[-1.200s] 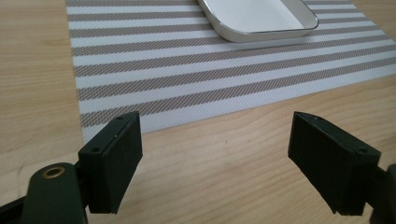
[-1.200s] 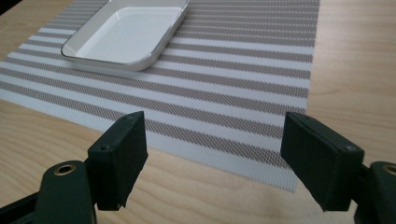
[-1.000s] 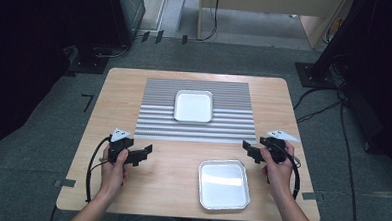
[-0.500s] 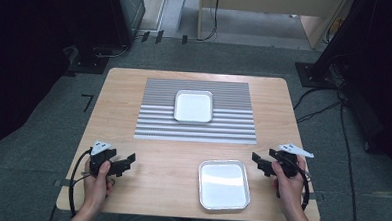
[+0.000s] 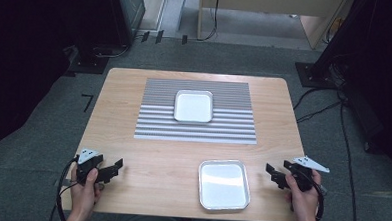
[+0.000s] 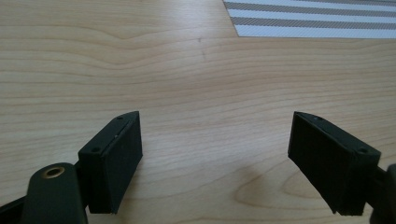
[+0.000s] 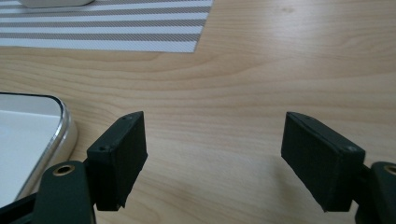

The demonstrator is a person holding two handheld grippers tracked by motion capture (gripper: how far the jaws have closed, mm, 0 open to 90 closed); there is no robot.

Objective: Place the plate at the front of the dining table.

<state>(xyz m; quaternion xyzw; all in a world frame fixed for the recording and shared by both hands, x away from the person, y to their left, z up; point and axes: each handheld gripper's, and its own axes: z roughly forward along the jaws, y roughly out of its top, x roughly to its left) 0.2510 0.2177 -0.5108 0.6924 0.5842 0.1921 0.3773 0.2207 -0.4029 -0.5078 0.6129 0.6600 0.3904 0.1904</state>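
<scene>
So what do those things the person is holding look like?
Each is a black hand-held gripper with two chunky, flat-faced black jaws. The left hand-held gripper and the right hand-held gripper each carry a pale grey three-cornered plate on top. A black cable loops down from each one. In the gripper views, a small brass-coloured ring sits at the base of a jaw. The forearms are bare, with no sleeves in sight.

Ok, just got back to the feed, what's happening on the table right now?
A person holds a hand-held gripper in each hand near the front edge of the wooden table. The left hand-held gripper and right hand-held gripper are both open and grip nothing. Between them sits a metal tray, empty. A white tray, also empty, rests on the striped mat farther back.
</scene>
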